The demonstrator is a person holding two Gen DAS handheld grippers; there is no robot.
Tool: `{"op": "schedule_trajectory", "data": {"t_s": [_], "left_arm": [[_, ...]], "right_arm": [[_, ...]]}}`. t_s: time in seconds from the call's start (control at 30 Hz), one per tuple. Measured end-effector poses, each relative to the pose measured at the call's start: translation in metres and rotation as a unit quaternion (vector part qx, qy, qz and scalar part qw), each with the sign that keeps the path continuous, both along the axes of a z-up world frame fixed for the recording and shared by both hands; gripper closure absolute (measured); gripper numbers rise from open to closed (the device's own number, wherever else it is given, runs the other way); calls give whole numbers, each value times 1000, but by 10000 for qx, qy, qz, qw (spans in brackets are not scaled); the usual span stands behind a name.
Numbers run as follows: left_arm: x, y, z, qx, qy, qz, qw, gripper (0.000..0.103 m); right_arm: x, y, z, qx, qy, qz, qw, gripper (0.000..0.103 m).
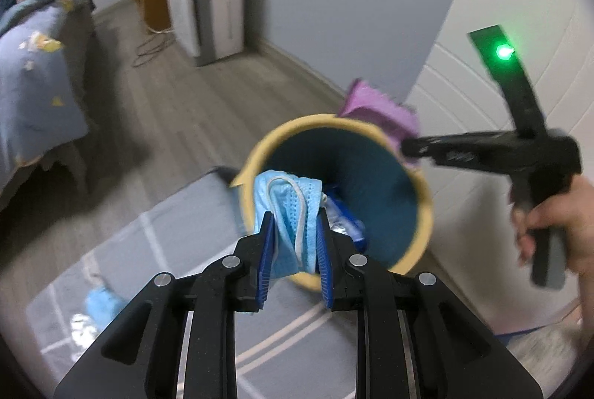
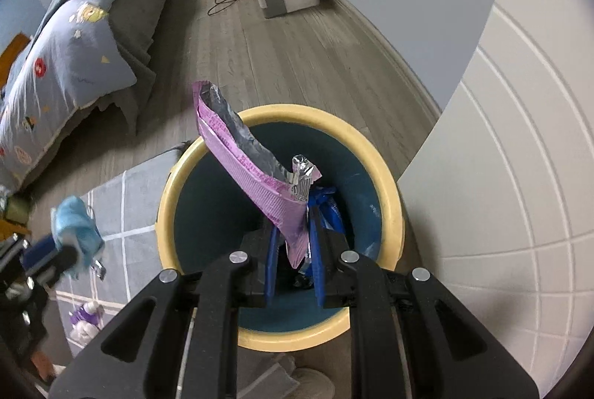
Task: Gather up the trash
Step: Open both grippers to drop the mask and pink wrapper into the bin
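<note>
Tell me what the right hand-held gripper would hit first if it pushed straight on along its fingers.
Probably the blue wrappers lying inside the yellow-rimmed bin. The right hand-held gripper, clamped on a purple wrapper, points into the bin's mouth; depth is unclear.

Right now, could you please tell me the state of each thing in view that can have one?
left gripper: shut on the blue face mask, above the bin.
right gripper: shut on the purple wrapper, above the bin.
purple wrapper: torn open, silver lining showing.
trash bin: upright, no lid, a blue wrapper inside.
rug: flat, litter lying on it.
</note>
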State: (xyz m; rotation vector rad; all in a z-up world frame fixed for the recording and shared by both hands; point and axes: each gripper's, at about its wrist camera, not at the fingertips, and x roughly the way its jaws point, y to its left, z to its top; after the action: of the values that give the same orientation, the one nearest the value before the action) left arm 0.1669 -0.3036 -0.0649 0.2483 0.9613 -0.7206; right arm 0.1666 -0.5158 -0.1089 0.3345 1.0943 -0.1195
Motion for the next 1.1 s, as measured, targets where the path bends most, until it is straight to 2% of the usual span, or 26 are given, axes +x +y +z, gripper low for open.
{"op": "schedule_trajectory", "data": {"t_s": [0.3, 0.4, 0.57, 0.67, 0.73, 0.83, 0.97, 1.1], "left_arm": [[0, -48, -42, 229, 276, -290, 9989, 81], [-1, -50, -52, 120, 400, -272, 9988, 81], [7, -55, -63, 304, 374, -239, 9986, 78], [14, -52, -62, 253, 394, -137, 9988, 77], [19, -47, -62, 202, 423, -45, 9989, 74], [26, -41, -63, 169, 438, 135, 9988, 63], [30, -38, -58, 100, 364, 249, 9990, 37], [27, -31, -53, 131, 298, 234, 9992, 36]], "right_arm": [[7, -3, -17, 134, 213, -92, 9996, 88], [9, -3, -19, 138, 220, -103, 9996, 88], [13, -2, -27, 147, 378, -63, 9992, 88], [16, 1, -31, 157, 444, -4, 9989, 88], [17, 2, -33, 157, 462, 18, 9988, 88], [18, 4, -36, 139, 515, 32, 9986, 88], [19, 6, -39, 63, 591, 33, 9982, 86], [19, 2, -41, 71, 642, -44, 9979, 76]]}}
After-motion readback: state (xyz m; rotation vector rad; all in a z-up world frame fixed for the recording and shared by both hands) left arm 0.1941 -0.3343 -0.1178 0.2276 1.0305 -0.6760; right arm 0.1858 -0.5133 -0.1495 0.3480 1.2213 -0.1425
